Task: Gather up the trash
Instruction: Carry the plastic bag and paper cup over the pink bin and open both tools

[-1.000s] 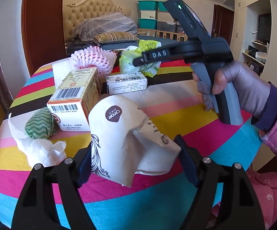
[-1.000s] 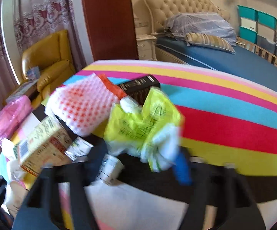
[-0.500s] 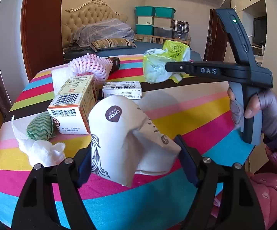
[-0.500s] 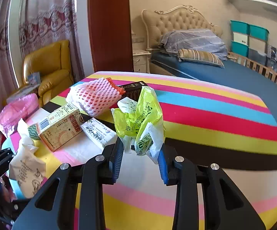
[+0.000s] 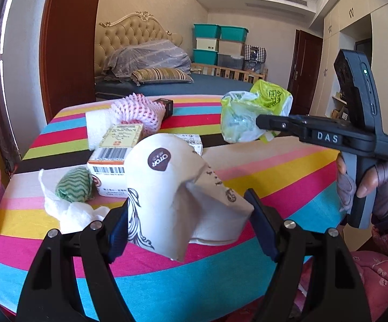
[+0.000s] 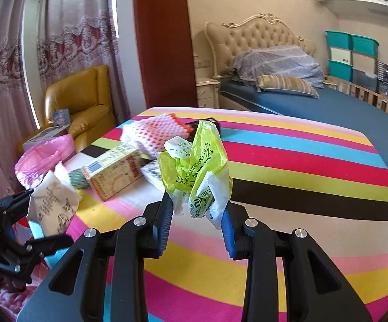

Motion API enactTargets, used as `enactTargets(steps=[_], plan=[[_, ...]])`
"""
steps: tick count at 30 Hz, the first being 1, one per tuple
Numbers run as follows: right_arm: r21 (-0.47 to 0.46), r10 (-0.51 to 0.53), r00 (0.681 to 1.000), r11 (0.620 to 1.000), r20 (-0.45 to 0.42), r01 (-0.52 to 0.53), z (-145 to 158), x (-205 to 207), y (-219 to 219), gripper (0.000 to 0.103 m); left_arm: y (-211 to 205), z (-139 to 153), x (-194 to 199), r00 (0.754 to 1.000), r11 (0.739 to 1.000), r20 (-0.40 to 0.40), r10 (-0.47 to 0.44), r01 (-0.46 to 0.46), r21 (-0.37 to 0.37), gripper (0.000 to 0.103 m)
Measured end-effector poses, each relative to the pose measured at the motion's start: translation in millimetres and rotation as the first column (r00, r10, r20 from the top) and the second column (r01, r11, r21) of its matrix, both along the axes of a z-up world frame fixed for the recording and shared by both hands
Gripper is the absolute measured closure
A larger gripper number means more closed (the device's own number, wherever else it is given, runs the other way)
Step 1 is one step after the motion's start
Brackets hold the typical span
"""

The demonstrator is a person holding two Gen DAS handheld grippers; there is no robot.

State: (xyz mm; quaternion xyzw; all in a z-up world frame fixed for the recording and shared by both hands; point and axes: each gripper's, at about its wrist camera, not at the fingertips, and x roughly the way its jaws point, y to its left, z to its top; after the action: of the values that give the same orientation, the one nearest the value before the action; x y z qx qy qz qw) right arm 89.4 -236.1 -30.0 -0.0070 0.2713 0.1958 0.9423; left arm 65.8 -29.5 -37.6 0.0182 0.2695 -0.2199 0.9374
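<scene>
Above striped table (image 6: 301, 166), crumpled plastic bag (image 6: 196, 171) (glossy), crushed paper cup (image 5: 167, 193)

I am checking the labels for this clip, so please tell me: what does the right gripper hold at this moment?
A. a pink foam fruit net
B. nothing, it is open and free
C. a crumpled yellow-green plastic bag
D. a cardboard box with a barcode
C: the right gripper is closed on the crumpled yellow-green plastic bag, lifted clear of the striped table.
</scene>
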Motion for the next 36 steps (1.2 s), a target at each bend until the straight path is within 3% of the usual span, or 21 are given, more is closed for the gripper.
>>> enactTargets(steps=[6, 16, 26, 36], plan=[[-0.016, 0.085, 0.996, 0.996, 0.033, -0.084, 7.4, -13.3, 20.8, 0.071, 16.6, 14.0, -10.2, 0.997, 0.999, 0.057, 0.042, -0.043, 0.005, 0.028], [-0.088, 0.232, 0.969, 0.970, 0.084, -0.225, 21.9, -31.9, 71.8, 0.071, 73.0, 32.1, -20.6, 0.974, 0.980, 0.107, 0.198, -0.197, -0.023, 0.028], [-0.162, 0.419, 0.903, 0.902, 0.100, -0.400, 35.0, -37.1, 146.8, 0.070, 128.6, 44.3, -31.5, 0.928, 0.937, 0.131, 0.348, -0.344, -0.050, 0.028], [-0.196, 0.562, 0.826, 0.816, 0.049, -0.544, 37.9, -25.5, 239.8, 0.071, 200.3, 41.6, -34.6, 0.872, 0.875, 0.080, 0.484, -0.478, -0.076, 0.028]])
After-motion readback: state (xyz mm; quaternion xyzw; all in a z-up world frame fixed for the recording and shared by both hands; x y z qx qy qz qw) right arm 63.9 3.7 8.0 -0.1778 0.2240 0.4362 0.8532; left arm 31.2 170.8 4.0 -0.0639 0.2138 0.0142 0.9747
